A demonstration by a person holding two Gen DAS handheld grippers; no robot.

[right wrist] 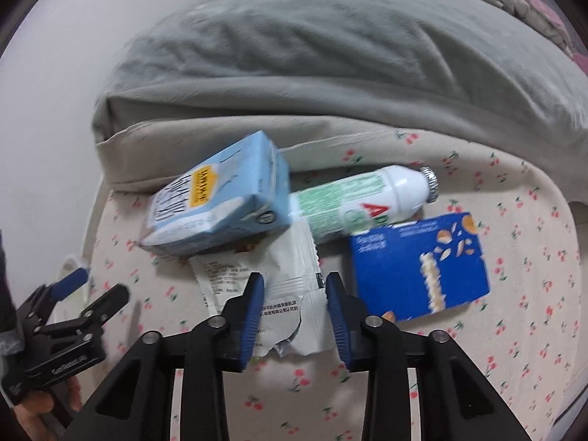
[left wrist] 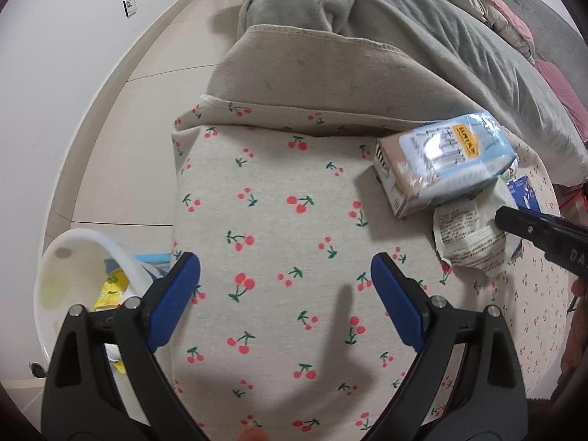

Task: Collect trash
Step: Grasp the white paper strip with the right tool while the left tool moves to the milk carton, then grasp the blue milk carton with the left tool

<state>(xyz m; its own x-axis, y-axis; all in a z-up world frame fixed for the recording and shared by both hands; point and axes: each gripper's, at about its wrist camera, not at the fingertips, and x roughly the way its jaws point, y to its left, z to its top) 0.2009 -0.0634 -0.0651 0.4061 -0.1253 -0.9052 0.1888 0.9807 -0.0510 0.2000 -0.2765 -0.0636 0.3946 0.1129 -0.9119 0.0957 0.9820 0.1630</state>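
The light-blue carton (right wrist: 217, 202) bore a yellow label with dark Chinese characters and larger white characters beside it, too blurred to read in either view. The white bottle (right wrist: 364, 198) showed a red triangle mark with what appeared to be the letters "AD", beside bands of green print. The torn white wrapper (right wrist: 279, 286) carried lines of small Chinese print, not legible in full. The right gripper (left wrist: 544, 231) showed "DA" on its finger in the left wrist view.

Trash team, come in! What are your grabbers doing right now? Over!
Left gripper open, empty, over cherry sheet. Right gripper open, straddling torn white wrapper, not yet clamped. Light blue carton overlaps wrapper's far end. White bin at left.
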